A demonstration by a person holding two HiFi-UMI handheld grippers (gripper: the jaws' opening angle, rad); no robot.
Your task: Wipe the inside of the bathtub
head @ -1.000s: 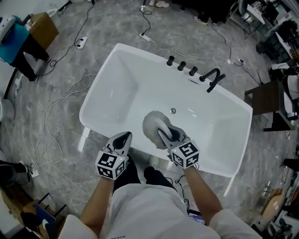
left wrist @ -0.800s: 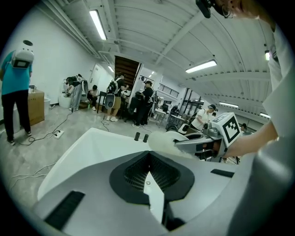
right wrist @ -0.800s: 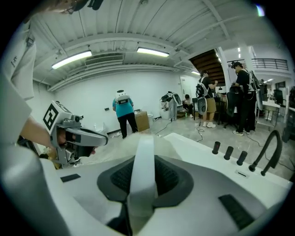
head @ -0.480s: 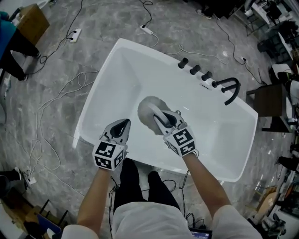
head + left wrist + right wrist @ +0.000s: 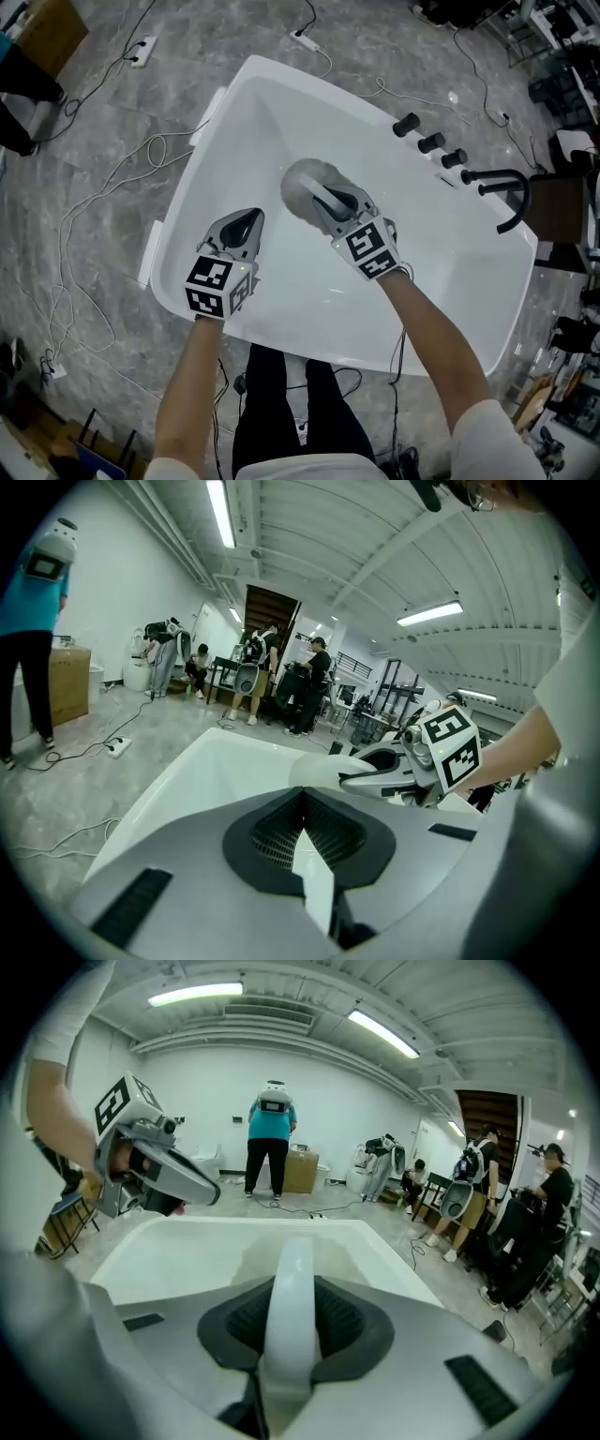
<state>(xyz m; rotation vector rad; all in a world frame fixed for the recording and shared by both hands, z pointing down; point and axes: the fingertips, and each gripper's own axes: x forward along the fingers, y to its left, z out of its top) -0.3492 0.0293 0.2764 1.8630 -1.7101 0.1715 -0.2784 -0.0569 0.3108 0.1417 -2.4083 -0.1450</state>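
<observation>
Grey floor (image 5: 112,103) | white bathtub (image 5: 239,141) | left gripper (image 5: 246,223) jaws closed — right gripper (image 5: 330,202) clamps scrubber handle (image 5: 289,1316)

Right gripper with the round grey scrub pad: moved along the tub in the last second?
Yes. The right gripper took the round grey scrub pad along the white bathtub, away from the black tap knobs.

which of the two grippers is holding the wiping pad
The right gripper: its jaws are clamped on the white handle of the grey wiping pad inside the bathtub. The left gripper hangs beside it, shut on nothing.
</observation>
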